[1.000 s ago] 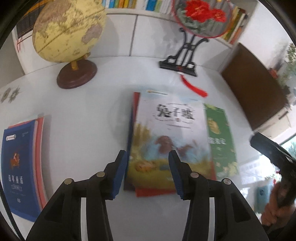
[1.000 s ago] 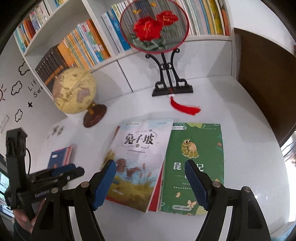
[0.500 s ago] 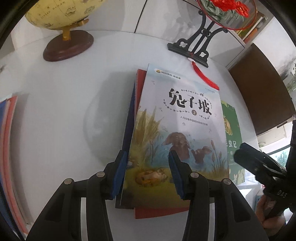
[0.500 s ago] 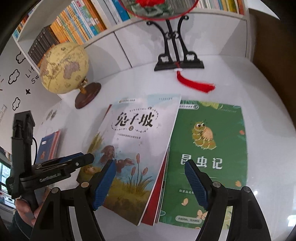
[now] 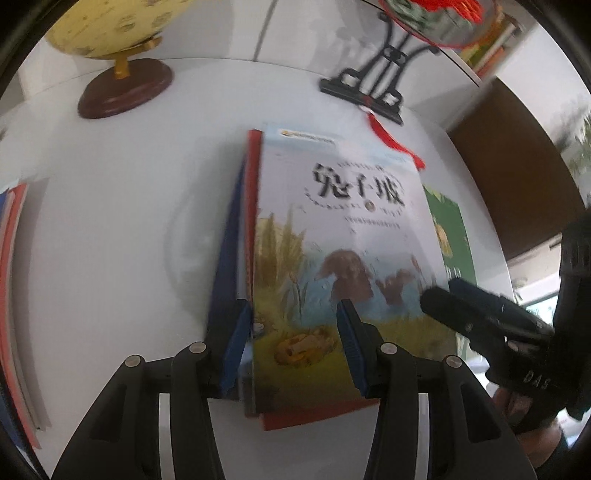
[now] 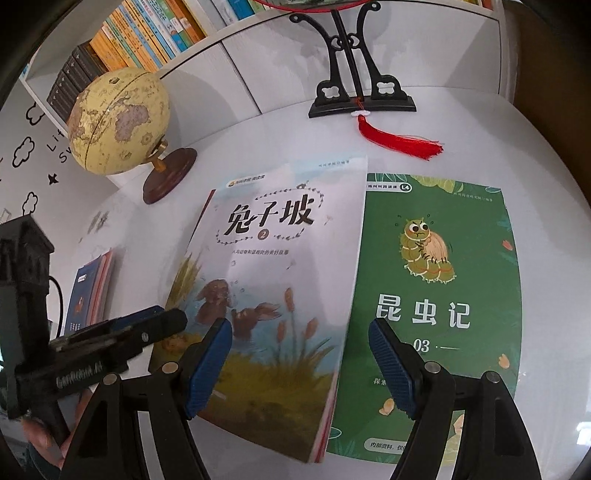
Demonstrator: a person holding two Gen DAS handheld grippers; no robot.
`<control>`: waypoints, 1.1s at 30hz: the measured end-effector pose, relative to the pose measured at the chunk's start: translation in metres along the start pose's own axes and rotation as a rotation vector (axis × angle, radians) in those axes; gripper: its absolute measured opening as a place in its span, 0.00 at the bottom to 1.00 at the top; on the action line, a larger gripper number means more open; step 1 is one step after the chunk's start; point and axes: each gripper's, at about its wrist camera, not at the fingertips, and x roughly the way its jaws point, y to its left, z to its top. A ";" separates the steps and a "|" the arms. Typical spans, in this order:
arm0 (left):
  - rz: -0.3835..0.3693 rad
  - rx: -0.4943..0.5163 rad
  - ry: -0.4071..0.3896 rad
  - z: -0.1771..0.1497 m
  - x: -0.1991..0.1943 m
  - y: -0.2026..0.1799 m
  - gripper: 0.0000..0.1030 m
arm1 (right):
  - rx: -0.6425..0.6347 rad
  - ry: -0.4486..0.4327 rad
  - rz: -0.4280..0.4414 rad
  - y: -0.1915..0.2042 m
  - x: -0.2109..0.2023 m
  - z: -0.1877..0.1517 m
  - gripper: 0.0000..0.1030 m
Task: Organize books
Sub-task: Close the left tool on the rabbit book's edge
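A pale book with a rabbit cover (image 5: 343, 258) (image 6: 280, 280) tops a small stack on the white table, over a red book (image 5: 317, 415) and a blue book (image 5: 227, 266). A green insect book (image 6: 439, 295) (image 5: 448, 229) lies flat beside it on the right. My left gripper (image 5: 293, 347) is open, low over the stack's near left corner; its fingers straddle the rabbit book's left edge. My right gripper (image 6: 299, 365) is open, hovering over the seam between the rabbit book and the green book. Each gripper shows in the other's view.
A globe (image 6: 118, 122) (image 5: 122, 22) stands at the back left. A round fan stand (image 6: 360, 92) (image 5: 373, 88) with a red tassel (image 6: 399, 140) stands behind the books. Another blue and red book pile (image 6: 90, 291) (image 5: 14, 295) lies far left. Bookshelves (image 6: 147, 33) line the wall.
Both grippers have moved forward and lower toward the books. The left one now straddles the stack's left edge. The books have not moved.
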 end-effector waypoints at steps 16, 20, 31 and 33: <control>-0.078 0.021 -0.055 0.025 0.007 -0.001 0.43 | -0.051 0.007 -0.049 -0.014 0.009 0.012 0.73; -0.053 0.029 -0.053 0.041 0.018 -0.001 0.43 | -0.073 0.008 -0.041 -0.007 0.012 0.015 0.73; -0.003 0.057 -0.048 0.051 0.028 -0.006 0.43 | -0.062 0.030 -0.012 -0.012 0.020 0.016 0.73; 0.015 0.068 -0.055 0.050 0.028 -0.009 0.43 | -0.055 0.030 -0.004 -0.013 0.019 0.016 0.73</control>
